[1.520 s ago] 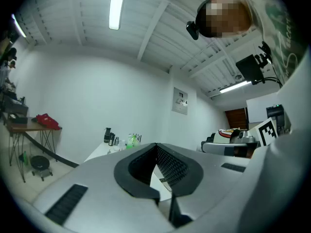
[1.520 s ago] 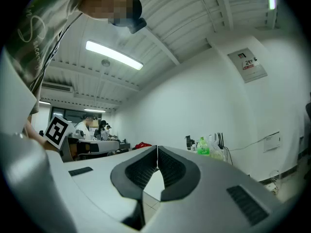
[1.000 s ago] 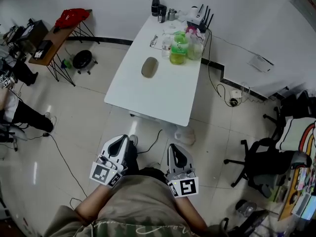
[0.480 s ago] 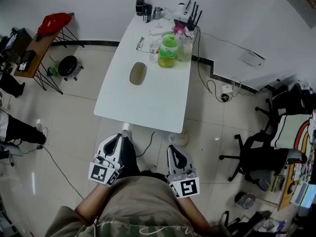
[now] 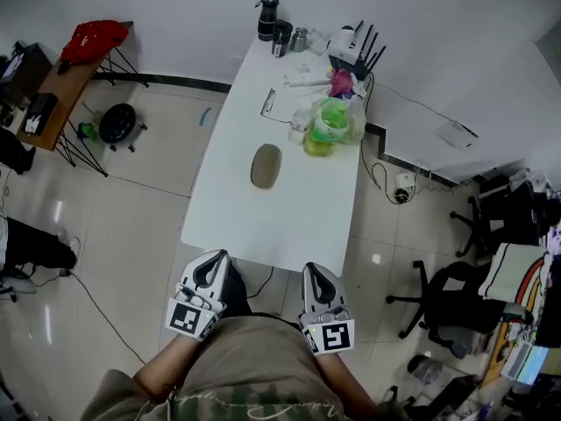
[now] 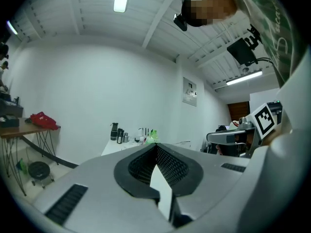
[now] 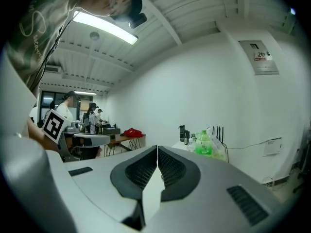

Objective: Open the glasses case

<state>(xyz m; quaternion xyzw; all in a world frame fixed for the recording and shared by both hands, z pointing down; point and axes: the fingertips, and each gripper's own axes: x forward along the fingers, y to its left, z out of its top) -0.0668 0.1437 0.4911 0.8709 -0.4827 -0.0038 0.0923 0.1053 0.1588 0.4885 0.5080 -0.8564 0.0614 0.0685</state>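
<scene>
White table — glasses case lies mid-surface, closed.

Table: ahead of the left gripper and right gripper, near edge close to their tips.
Glasses case: mid-table, ahead, between the two grippers' lines.
Bottle: on the table beyond the case, toward the right gripper's side.
Router: far end, behind the bottle.
Flask: far end, left of the router.
Side table: well left of the left gripper.
Office chair: right of the right gripper.
</scene>
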